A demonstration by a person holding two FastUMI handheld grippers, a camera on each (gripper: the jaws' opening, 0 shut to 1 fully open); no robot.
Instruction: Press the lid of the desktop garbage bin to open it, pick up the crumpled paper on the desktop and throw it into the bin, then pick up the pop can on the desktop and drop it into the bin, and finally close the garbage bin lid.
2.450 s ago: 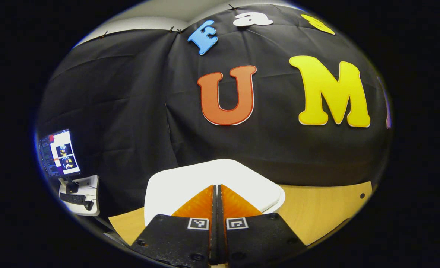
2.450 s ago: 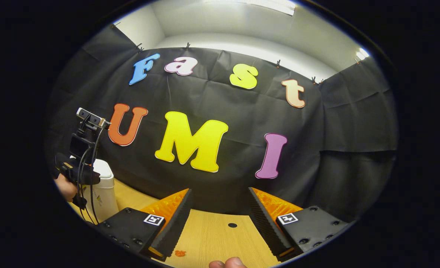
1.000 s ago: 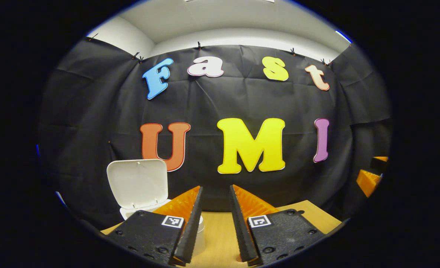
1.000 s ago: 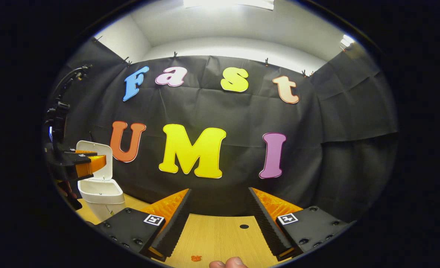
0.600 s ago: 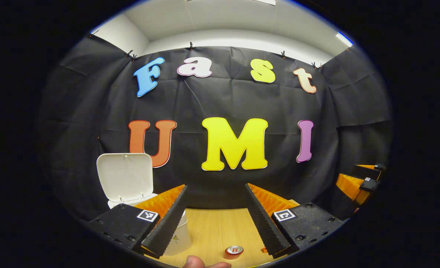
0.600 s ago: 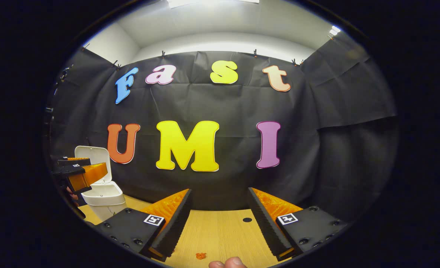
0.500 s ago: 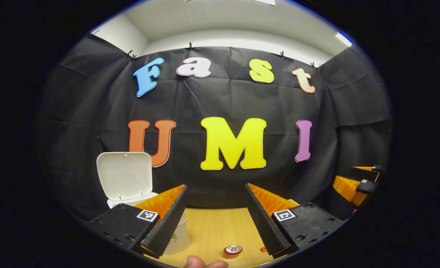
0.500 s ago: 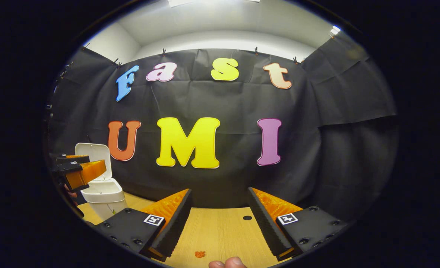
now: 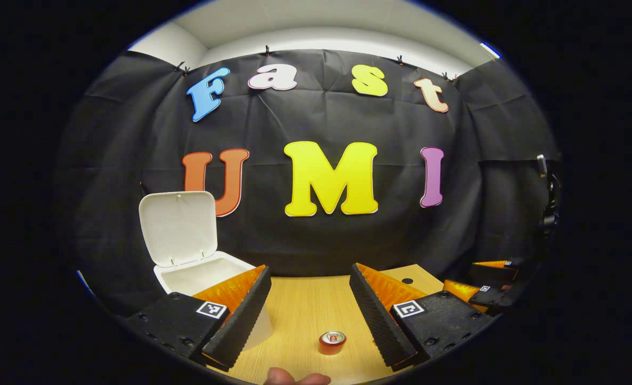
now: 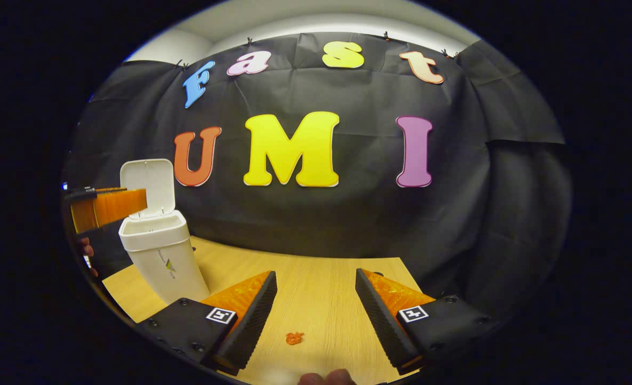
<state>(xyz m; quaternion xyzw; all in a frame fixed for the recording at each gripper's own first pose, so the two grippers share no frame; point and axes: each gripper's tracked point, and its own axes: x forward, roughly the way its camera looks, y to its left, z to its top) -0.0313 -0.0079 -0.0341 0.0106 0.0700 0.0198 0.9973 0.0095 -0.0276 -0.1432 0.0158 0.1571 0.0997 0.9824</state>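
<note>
The white bin [image 9: 203, 278] stands at the table's left with its lid [image 9: 178, 227] flipped upright. A red pop can [image 9: 332, 342] stands on the wooden table, low between the fingers of my open left gripper [image 9: 310, 272], nothing held. In the right gripper view the bin [image 10: 160, 256] is at the left, and the left gripper [image 10: 109, 207] hovers beside its rim. A small orange crumpled scrap [image 10: 294, 338] lies on the table, below my open right gripper [image 10: 316, 278], which holds nothing. The right gripper [image 9: 487, 286] also shows at the far right.
The wooden table [image 10: 241, 262] ends at the black cloth wall behind. A dark round hole [image 9: 407, 280] is in the tabletop at the back right. A person's fingertip [image 10: 326, 378] shows at the bottom edge.
The left gripper, shut over the closed lid earlier, has drawn back and opened, and the lid now stands up. Both views have tipped down, showing more table, the can and the scrap.
</note>
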